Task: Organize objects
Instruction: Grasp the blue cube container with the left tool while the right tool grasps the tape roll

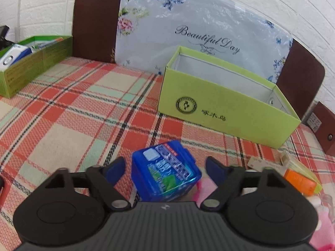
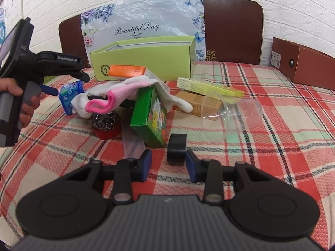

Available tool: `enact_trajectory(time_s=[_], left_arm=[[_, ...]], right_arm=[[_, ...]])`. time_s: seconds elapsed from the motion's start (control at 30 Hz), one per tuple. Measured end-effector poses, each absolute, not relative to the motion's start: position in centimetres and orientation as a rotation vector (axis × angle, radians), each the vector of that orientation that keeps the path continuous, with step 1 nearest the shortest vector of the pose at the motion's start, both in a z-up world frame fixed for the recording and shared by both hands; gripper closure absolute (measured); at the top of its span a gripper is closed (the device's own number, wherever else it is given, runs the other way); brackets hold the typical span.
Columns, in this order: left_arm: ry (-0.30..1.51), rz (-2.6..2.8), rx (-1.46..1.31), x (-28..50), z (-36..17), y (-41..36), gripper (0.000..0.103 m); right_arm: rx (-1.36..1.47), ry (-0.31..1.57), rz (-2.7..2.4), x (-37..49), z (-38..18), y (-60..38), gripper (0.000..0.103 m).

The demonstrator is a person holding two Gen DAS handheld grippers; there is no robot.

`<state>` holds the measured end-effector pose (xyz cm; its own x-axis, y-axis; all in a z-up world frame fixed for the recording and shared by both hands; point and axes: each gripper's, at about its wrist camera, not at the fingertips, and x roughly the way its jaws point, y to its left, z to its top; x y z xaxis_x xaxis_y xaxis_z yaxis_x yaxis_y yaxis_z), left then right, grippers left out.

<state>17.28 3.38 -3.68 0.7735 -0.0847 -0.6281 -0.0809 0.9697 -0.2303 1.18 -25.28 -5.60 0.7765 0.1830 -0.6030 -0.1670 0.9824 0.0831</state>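
Both grippers are matte black plastic: the left gripper (image 1: 164, 167) and right gripper (image 2: 168, 165) share blue finger pads (image 2: 146, 163), round side discs, silver pivot pins and a ribbed grey body. White "GenRobot.AI" lettering marks the left one's arm. The hand (image 2: 19, 102) is bare-skinned.

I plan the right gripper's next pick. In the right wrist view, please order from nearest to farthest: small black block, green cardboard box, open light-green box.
1. Small black block, beside the right gripper fingertips.
2. Green cardboard box, tilted, ahead-left.
3. Open light-green box, at the back.
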Motion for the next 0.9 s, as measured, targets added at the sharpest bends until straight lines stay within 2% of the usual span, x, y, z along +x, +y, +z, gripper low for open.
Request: enact_trajectory(time_s=[0.07, 0.1, 0.33, 0.4, 0.43, 0.5, 0.57, 0.7, 0.8, 0.9], left_arm=[[0.702, -0.049, -0.278, 16.9, -4.0, 4.3, 0.037], [0.705, -0.06, -0.278, 16.6, -4.1, 4.6, 0.038], [0.716, -0.111, -0.217, 11.3, -3.8, 5.8, 0.039], [0.717, -0.102, -0.218, 9.4, -3.5, 5.8, 0.037], [0.708, -0.1, -0.222, 8.6, -3.3, 5.8, 0.031], [0.676, -0.089, -0.223, 7.7, -2.9, 5.5, 0.019], [0.641, -0.067, -0.195, 7.7, -2.6, 4.9, 0.015], [0.663, -0.044, -0.152, 9.2, -2.8, 4.1, 0.015], [0.675, -0.044, -0.168, 9.7, -3.2, 4.2, 0.021], [0.685, -0.045, -0.192, 9.9, -3.4, 4.5, 0.022]], right_arm=[[0.023, 0.651, 0.198, 1.0, -5.5, -25.2, 0.077], [0.023, 0.65, 0.203, 0.9, -5.4, -25.2, 0.077], [0.018, 0.647, 0.222, 0.3, -5.1, -24.7, 0.077], [0.023, 0.645, 0.211, 0.3, -5.1, -24.7, 0.069], [0.031, 0.645, 0.203, 0.4, -5.1, -24.8, 0.065], [0.055, 0.643, 0.182, 0.9, -5.2, -24.9, 0.05], [0.068, 0.642, 0.159, 1.5, -5.2, -24.8, 0.045], [0.062, 0.648, 0.13, 2.7, -5.3, -24.3, 0.045], [0.066, 0.656, 0.114, 2.9, -5.4, -24.2, 0.049], [0.075, 0.663, 0.103, 2.9, -5.5, -24.3, 0.051]])
